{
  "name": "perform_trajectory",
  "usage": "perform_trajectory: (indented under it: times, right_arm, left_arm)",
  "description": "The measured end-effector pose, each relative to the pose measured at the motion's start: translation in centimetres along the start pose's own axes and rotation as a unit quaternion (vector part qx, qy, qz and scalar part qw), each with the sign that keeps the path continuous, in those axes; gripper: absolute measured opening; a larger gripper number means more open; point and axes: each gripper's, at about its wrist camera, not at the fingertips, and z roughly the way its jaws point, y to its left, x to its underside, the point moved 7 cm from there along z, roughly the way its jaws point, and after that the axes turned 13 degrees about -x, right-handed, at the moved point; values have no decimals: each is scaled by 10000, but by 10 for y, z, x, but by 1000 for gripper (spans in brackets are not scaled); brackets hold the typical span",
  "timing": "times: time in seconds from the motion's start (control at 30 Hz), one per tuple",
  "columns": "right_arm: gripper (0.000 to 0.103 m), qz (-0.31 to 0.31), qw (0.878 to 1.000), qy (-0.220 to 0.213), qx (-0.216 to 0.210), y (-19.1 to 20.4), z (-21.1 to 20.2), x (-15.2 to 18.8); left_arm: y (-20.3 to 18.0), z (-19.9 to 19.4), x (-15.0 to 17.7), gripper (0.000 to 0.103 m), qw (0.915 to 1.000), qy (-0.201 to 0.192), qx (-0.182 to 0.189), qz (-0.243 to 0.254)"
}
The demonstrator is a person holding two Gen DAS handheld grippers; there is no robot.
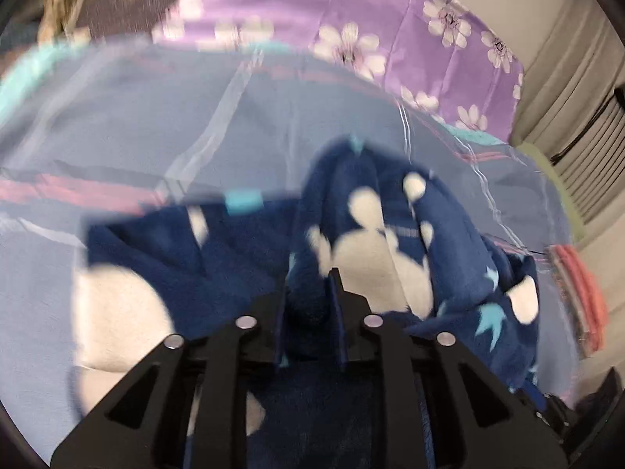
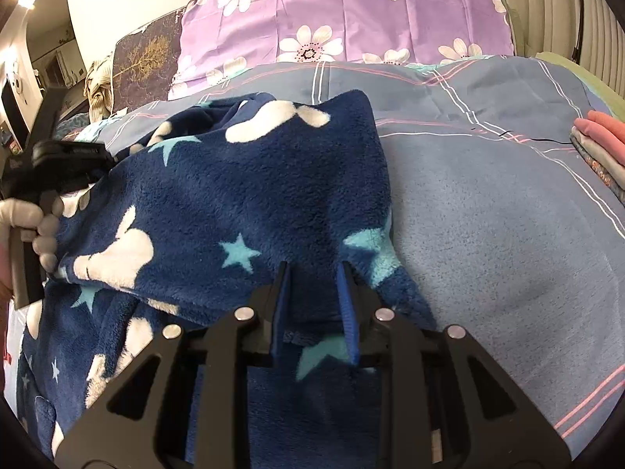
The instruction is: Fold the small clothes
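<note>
Right wrist view: we are pinching the fleece (image 2: 242, 195) with our right gripper (image 2: 312, 293), its fingers closing on a raised fold of the navy cloth near a pale star.
Left wrist view: we are gripping another bunch of the same fleece in our left gripper (image 1: 308, 297); the picture is blurred, yet cloth is plainly sitting between the fingers.
Left gripper from the right: its black body (image 2: 66, 156) is showing at the far left edge, with a gloved hand (image 2: 23, 215) wrapping the handle; the fleece is draping over it.
Where the fleece is: it is hanging between our two grippers, partly lifted off the bed (image 2: 488, 215), with its lower part trailing on the blue plaid cover.
Why held so: we are probably keeping two spots raised so the cloth spreads under its own weight and a fold line can form.
Stack: folded clothes (image 2: 601, 136) are lying at the bed's right edge, well apart from the fleece, likely the finished pile.
Pillow: a purple flowered pillow (image 2: 351, 11) is standing at the head of the bed.
Risk: thick fleece may be slipping from a shallow pinch.
</note>
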Motion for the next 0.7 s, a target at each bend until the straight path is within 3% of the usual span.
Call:
perform_trajectory:
  times: [0.1, 0.17, 0.23, 0.27, 0.33, 0.4, 0.57, 0.7]
  right_arm:
    - [25, 73, 9999, 9, -86, -2, 1, 0]
    - [25, 49, 10000, 16, -59, -2, 1, -1]
    - [25, -7, 10000, 29, 0, -1, 2, -1]
    - [25, -25, 10000, 34, 22, 0, 3, -1]
    - [25, -45, 10000, 31, 37, 0, 2, 0]
    - [25, -61, 10000, 25, 28, 1, 2, 0]
    - [25, 175, 9992, -167, -305, -3, -9, -2]
    - [25, 360, 9966, -665, -329, -10, -50, -5]
  left_arm:
    - [-11, -35, -17, 21, 9975, -656, 15, 269]
    - [-25, -50, -16, 21, 9951, -830, 303, 446]
    - [-44, -44, -4, 22, 9924, -727, 500, 861]
    - [-52, -34, 2, 26, 9913, -638, 427, 1071]
    - [-61, 12, 27, 35, 9863, -169, -117, 1640]
    - [-57, 28, 40, 36, 9862, -260, -106, 1629]
    - [-47, -26, 35, 35, 9873, -635, 181, 1442]
    - [-19, -92, 57, 39, 9792, -1125, 505, 1608]
